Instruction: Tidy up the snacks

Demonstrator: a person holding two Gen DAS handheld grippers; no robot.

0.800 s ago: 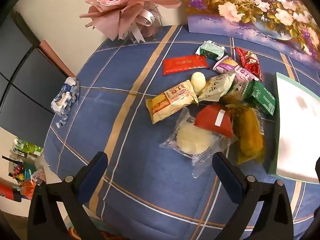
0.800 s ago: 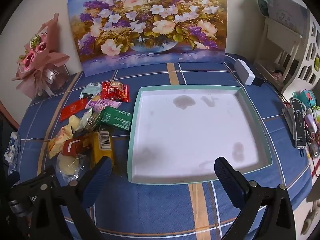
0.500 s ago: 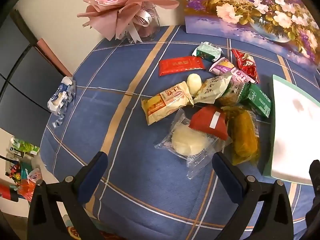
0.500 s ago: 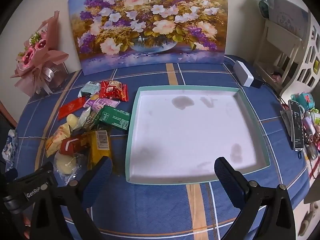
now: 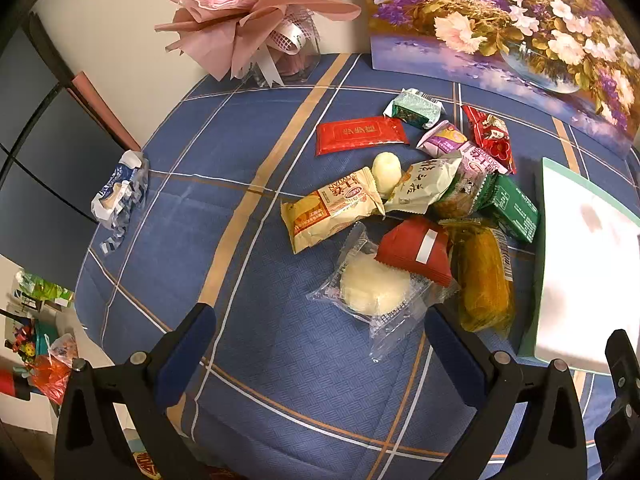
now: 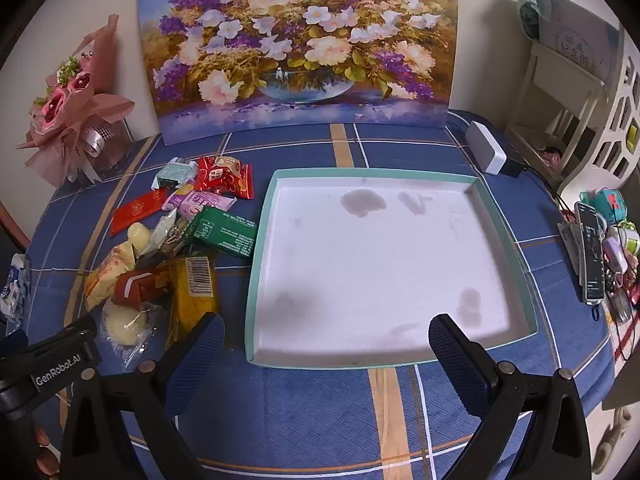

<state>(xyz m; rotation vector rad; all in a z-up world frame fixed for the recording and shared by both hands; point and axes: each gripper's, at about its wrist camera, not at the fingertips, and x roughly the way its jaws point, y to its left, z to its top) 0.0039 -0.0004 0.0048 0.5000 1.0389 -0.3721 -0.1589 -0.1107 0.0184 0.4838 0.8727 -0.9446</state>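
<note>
From the left wrist camera I saw my left gripper (image 5: 320, 344) held above the desk (image 5: 200, 184), which was covered in a blue cloth with tan and white stripes. Its jaws were spread wide and held nothing. Just ahead of them lay a clear plastic packet holding a round pale cake (image 5: 376, 288), with a dark red pouch bearing a white strip (image 5: 416, 250) lying partly over its far corner. To the right of those lay a long yellow-orange wrapped snack (image 5: 484, 276), and beyond it a green box-shaped packet (image 5: 514, 208). A cream and orange wrapper (image 5: 332, 210) and a flat red sachet with gold lettering (image 5: 360, 134) lay farther back in the same loose pile.

From the right wrist camera my right gripper (image 6: 324, 344) hovered over the near edge of a shallow white tray with a mint-green rim (image 6: 502, 224). Its jaws were also spread wide and held nothing. The tray's floor showed only a few grey stains, and the snack pile lay on the desk just beside its left rim. A large painting of purple and white flowers (image 6: 300, 44) stood against the wall behind, with a pink wrapped bouquet (image 6: 72, 112) to its left.
</note>
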